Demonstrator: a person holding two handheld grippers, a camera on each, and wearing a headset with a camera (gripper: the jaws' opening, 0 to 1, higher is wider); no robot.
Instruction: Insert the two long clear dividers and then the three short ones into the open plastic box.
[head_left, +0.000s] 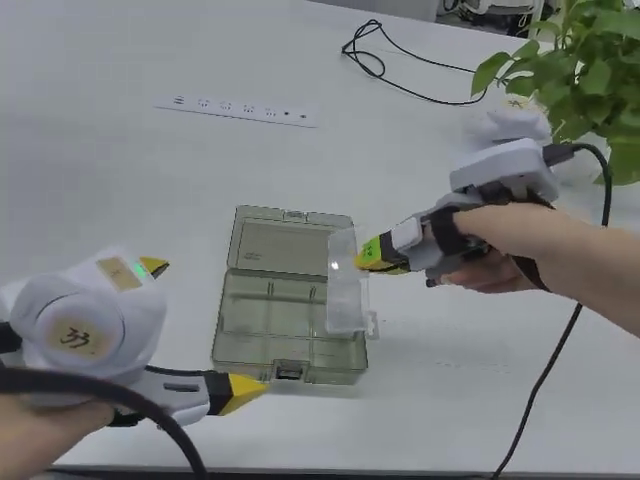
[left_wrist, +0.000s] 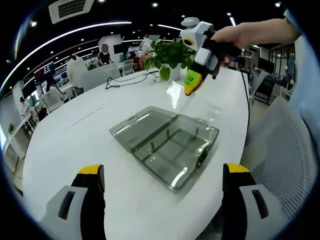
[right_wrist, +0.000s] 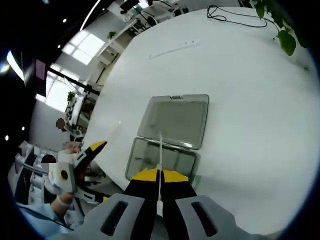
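White counter (head_left: 120, 180) | nearest me, left gripper (head_left: 203, 328), fingers spread wide, nothing held | open plastic box (head_left: 290, 375) lying mid-counter | right gripper (head_left: 368, 255), fingers pinched on clear divider (head_left: 345, 290), upright at box's right end | power strip (head_left: 237, 109) beyond | potted plant (head_left: 585, 60) far right

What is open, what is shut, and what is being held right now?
plastic box: open, lid lying flat on the table.
clear divider: held above the box, not in yet.
right gripper: shut on the clear divider.
left gripper: open, holding nothing.
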